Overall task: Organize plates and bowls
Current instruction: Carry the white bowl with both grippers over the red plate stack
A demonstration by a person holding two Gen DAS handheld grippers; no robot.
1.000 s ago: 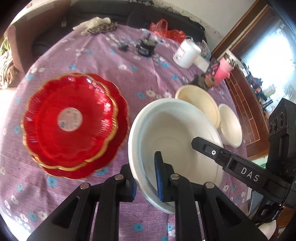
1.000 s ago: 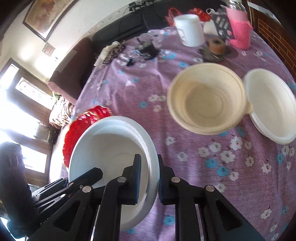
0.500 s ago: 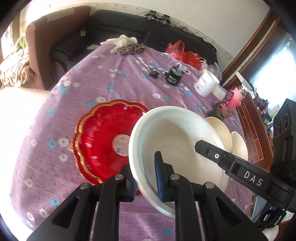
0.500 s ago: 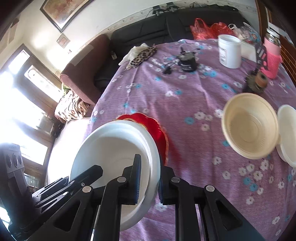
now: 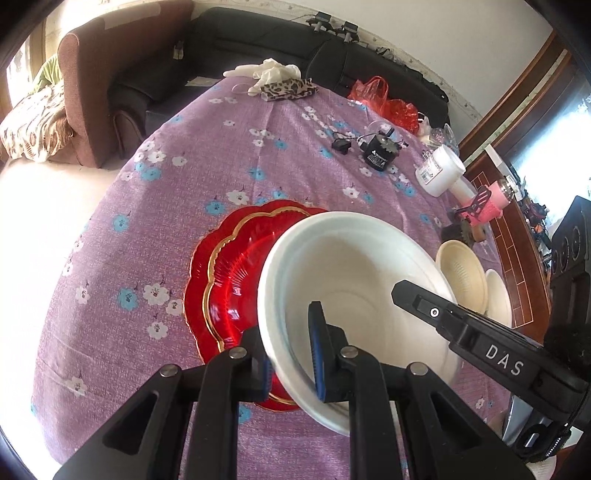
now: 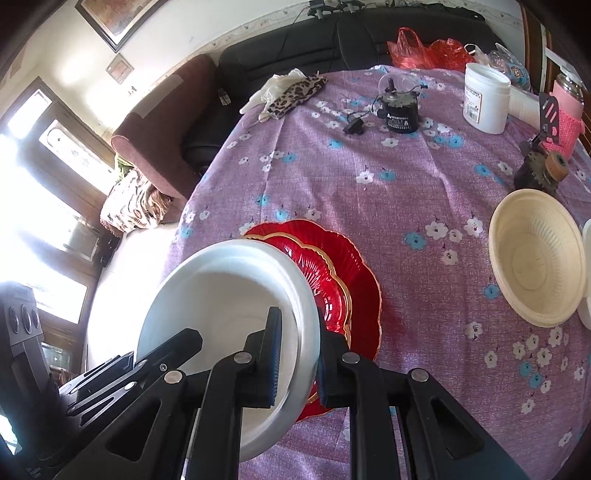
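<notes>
- Carrying the white bowl point(image 5: 354, 295), left gripper point(image 5: 288, 354) and right gripper point(image 6: 297, 354) fingers both clamped on its rim.
- Next, probably: lower it level over the red plates point(image 6: 340, 280), lower centre.

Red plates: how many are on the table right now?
2, stacked: a smaller red plate sits on a larger red plate on the purple tablecloth. The white bowl held over them covers part of the stack, so more could be hidden.

A home living room; a black sofa point(image 6: 369, 40) and a brown armchair point(image 6: 166, 122) stand behind a round table under a purple flowered tablecloth point(image 6: 406, 206). A framed picture point(image 6: 114, 18) hangs on the wall; household clutter sits on the table.
</notes>
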